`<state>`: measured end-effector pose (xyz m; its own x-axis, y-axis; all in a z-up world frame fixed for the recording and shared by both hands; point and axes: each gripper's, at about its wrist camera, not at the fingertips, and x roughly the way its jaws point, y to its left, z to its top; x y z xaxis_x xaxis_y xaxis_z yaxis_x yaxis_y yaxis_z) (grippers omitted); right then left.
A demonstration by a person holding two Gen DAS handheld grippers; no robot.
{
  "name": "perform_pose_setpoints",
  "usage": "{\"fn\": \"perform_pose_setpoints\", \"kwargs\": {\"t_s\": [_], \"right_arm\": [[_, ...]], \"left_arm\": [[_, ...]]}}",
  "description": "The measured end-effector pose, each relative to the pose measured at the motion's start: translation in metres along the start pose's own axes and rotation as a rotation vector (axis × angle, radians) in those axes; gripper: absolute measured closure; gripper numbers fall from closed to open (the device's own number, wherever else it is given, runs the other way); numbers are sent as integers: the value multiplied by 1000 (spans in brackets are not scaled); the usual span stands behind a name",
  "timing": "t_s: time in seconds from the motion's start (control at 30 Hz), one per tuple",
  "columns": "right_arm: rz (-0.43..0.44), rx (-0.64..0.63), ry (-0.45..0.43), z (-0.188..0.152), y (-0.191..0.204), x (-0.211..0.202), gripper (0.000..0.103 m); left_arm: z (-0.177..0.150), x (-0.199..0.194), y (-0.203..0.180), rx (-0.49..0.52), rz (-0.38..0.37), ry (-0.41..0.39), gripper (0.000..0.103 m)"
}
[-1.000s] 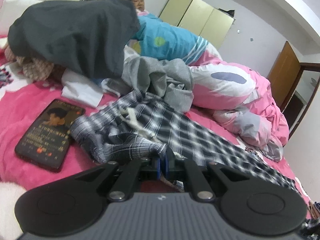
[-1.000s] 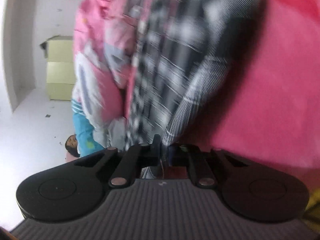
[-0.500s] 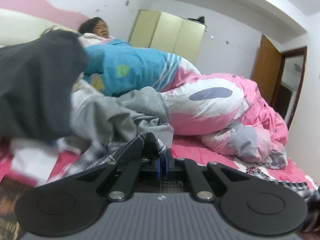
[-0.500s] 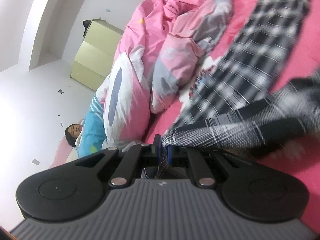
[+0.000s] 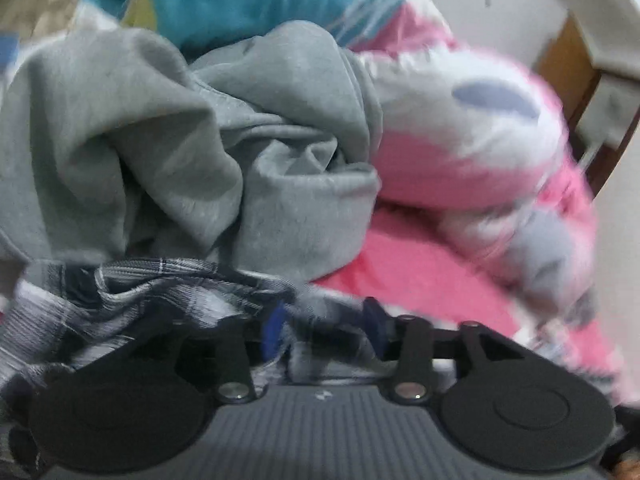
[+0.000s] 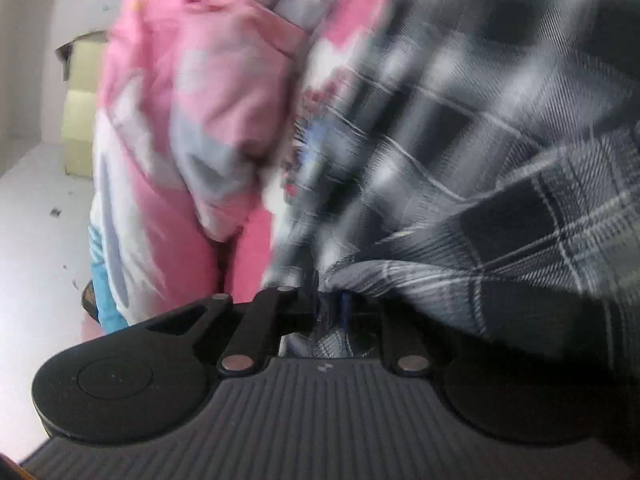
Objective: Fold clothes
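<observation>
The left gripper (image 5: 322, 326) is spreading its fingers around bunched plaid garment (image 5: 132, 300); the right gripper (image 6: 330, 306) is pinching another edge; that cloth could be slipping, or snagging the grey sweatshirt (image 5: 192, 144) just behind.
</observation>
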<state>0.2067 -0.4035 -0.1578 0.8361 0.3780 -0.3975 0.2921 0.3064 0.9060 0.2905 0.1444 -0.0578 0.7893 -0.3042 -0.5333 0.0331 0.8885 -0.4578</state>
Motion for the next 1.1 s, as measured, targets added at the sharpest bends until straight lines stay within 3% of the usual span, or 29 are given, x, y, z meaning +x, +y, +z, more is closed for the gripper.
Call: {"fn": "perform_pose_setpoints", "kwargs": {"t_s": [0.07, 0.13, 0.2, 0.33, 0.43, 0.53, 0.67, 0.77, 1.1], "right_arm": [[20, -21, 18, 0, 6, -6, 80], [35, -48, 23, -2, 14, -15, 55], [31, -79, 17, -6, 23, -27, 50], [50, -111, 11, -17, 40, -62, 45], [69, -128, 35, -32, 48, -88, 42], [91, -119, 107, -60, 49, -106, 38], [46, -72, 206, -100, 36, -103, 37], [-10, -51, 249, -124, 22, -95, 37], [-52, -54, 96, -104, 28, -46, 37]], "left_arm": [[2, -15, 6, -44, -71, -46, 45], [3, -36, 5, -65, -116, -80, 39], [2, -61, 3, -78, -145, -101, 38], [0, -111, -3, -102, -202, -140, 33], [-22, -150, -9, -91, -179, -117, 31], [-61, -177, 1, -99, -100, -76, 31], [-105, -167, 18, -175, 1, -18, 34], [-118, -145, 37, -279, 58, 6, 42], [-105, -107, 54, -373, 108, -122, 44]]}}
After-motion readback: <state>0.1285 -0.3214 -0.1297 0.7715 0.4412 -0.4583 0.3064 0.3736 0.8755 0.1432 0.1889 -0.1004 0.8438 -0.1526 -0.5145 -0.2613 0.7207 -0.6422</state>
